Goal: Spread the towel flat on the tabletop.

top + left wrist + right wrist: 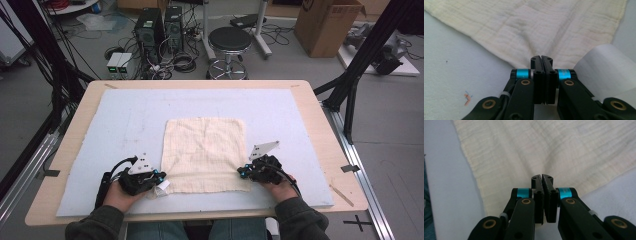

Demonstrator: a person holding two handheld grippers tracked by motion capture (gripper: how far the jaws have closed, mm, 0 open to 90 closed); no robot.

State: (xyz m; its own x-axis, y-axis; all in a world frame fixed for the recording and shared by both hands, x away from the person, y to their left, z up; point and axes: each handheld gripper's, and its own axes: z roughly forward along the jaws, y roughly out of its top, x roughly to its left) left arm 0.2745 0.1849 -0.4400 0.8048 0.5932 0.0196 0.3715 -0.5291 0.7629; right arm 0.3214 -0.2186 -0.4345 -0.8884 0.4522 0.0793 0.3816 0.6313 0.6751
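A cream square cloth lies flat in the middle of the pale blue mat. My left gripper is at the cloth's near left corner. In the left gripper view its jaws are shut, and the cloth narrows into them. A white label curls up beside that corner. My right gripper is at the near right corner. Its jaws are shut too, with creases in the cloth running toward them.
The mat covers a wooden table. Beyond the far edge, on the floor, stand a black stool, computer towers with cables and a cardboard box. Black frame legs rise at the right.
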